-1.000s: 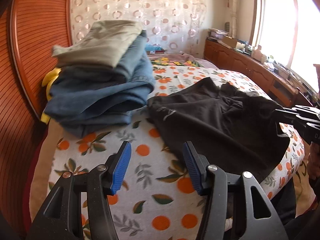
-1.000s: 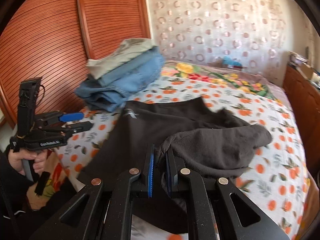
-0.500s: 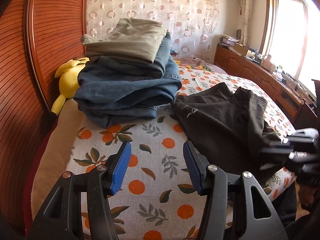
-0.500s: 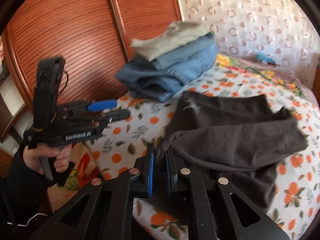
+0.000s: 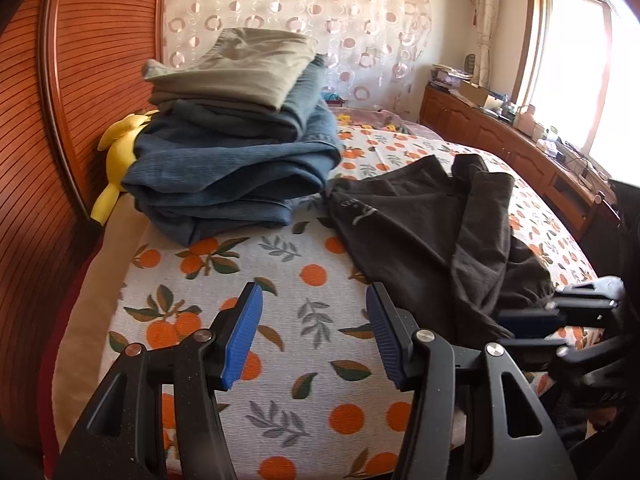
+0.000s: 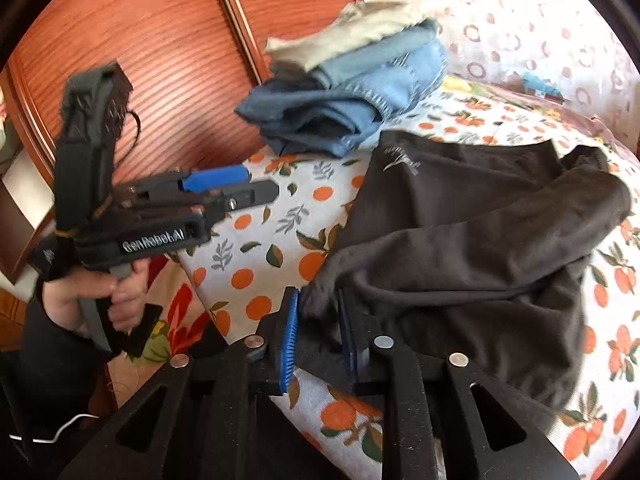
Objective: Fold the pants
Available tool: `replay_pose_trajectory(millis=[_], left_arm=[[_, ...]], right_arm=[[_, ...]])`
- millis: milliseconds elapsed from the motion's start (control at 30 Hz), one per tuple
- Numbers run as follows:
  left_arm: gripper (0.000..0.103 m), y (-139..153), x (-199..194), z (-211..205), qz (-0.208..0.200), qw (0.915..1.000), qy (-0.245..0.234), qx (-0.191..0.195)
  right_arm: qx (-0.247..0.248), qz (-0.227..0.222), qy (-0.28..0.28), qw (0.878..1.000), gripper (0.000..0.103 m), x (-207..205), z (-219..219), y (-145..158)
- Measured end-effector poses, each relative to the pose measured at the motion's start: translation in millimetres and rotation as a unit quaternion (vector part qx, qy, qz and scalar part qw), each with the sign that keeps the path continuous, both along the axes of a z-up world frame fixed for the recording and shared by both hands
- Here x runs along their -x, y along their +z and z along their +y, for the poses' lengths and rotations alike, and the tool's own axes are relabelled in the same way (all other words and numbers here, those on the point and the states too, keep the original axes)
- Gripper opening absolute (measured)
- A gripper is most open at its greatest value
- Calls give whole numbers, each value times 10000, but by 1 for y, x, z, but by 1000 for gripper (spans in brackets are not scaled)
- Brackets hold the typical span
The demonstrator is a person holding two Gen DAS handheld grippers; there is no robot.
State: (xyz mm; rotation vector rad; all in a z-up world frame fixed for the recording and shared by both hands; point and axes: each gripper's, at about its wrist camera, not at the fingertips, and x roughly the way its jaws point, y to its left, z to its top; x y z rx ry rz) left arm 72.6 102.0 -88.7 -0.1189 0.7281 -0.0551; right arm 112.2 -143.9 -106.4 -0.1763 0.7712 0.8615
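Black pants on an orange-print bed

Nearest, the left gripper [image 5: 314, 336] hangs with jaws apart and empty over the bedspread [image 5: 280, 360]; the right gripper [image 6: 318, 334] is opening, a fold of the black pants [image 6: 480, 232] between its pads. The pants lie crumpled at 2 o'clock. Beyond, at 11 o'clock, stacked folded jeans [image 5: 232, 176] rest by the wooden headboard [image 5: 100, 80]; farther off, curtain [image 5: 320, 28] and window [image 5: 580, 80].

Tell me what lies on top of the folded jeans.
A folded pair of khaki pants lies on the stacked blue jeans. How many jeans are stacked, and what the stack covers, is hidden.
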Motion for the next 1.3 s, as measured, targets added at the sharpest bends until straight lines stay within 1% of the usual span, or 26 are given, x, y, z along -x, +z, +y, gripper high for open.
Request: replay_pose_trajectory(millis=[67, 133, 233, 467, 600, 733, 833, 900, 1000, 1033, 1067, 1167, 1233, 1300], left_arm=[[55, 0, 0, -5, -6, 10000, -62, 32], [55, 1, 0, -11, -10, 9999, -150, 66], [55, 3, 0, -20, -28, 9995, -282, 120], [55, 3, 0, -41, -23, 9981, -571, 223], [55, -2, -1, -50, 38, 9973, -683, 281], [55, -9, -2, -59, 138, 9959, -825, 348], [54, -14, 0, -63, 189, 9945, -940, 412], [49, -16, 1, -64, 217, 9939, -978, 453], [41, -19, 2, -65, 299, 9940, -948, 458], [36, -21, 2, -65, 338, 9936, -961, 486], [33, -23, 2, -65, 359, 9931, -993, 508], [29, -26, 4, -67, 383, 9922, -1051, 558], [28, -27, 5, -68, 385, 9917, -1079, 582], [28, -28, 5, -67, 392, 9914, -1094, 602]], right_arm=[[-5, -83, -82, 9999, 35, 3, -8, 5], [-17, -204, -168, 9996, 35, 6, -19, 9], [7, -440, -480, 9979, 35, 5, -36, 17], [232, -887, -1313, 9871, 35, -34, -73, 34], [392, -1086, -1515, 9817, 35, -59, -76, 45], [595, -1243, -1453, 9798, 35, -87, -58, 49], [803, -1091, -1366, 9813, 35, -115, -40, 38], [974, -900, -1271, 9830, 35, -127, -35, 29], [1276, -807, -1233, 9808, 35, -138, -26, 17], [1325, -752, -1209, 9809, 35, -139, -25, 14], [1385, -643, -1156, 9815, 35, -142, -24, 11], [1483, -633, -1158, 9801, 35, -148, -22, 8], [1511, -642, -1110, 9802, 34, -148, -20, 10], [1556, -636, -986, 9808, 16, -146, -19, 11]])
